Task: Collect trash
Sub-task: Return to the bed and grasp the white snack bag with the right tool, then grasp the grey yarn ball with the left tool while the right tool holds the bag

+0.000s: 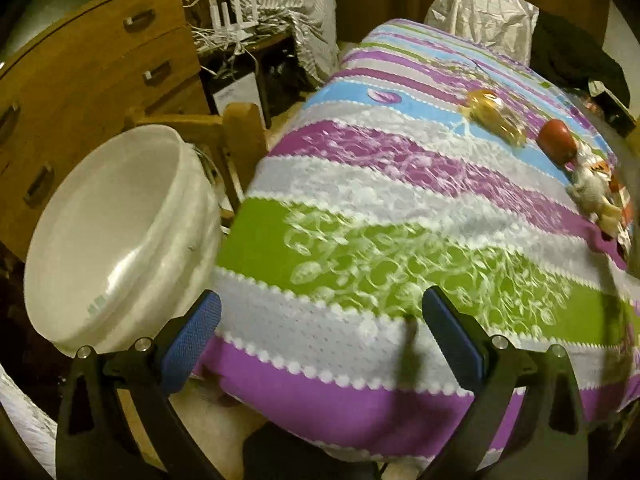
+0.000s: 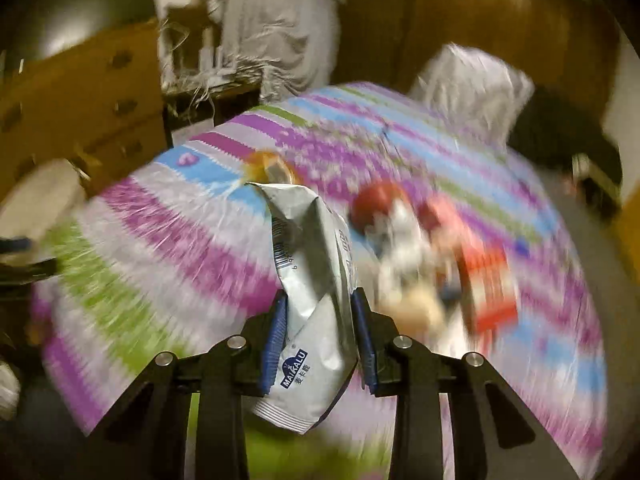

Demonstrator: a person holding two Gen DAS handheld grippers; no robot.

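My right gripper (image 2: 320, 300) is shut on a crumpled silver snack wrapper (image 2: 310, 264) with blue print, held up above the striped tablecloth (image 2: 192, 236); the rest of that view is blurred. More litter lies on the cloth: a clear yellowish wrapper (image 1: 496, 114), a red round thing (image 1: 558, 140), crumpled white paper (image 1: 592, 188) and a red packet (image 2: 490, 288). A white plastic bucket (image 1: 116, 236) stands off the table's left edge. My left gripper (image 1: 320, 304) is open with nothing between its blue pads, just right of the bucket, over the cloth's near edge.
A wooden dresser (image 1: 80, 80) with drawers stands behind the bucket, and a wooden chair back (image 1: 236, 128) sits between bucket and table. A chair wrapped in silver plastic (image 1: 484, 12) is at the far end. Cables and cloth clutter the back left.
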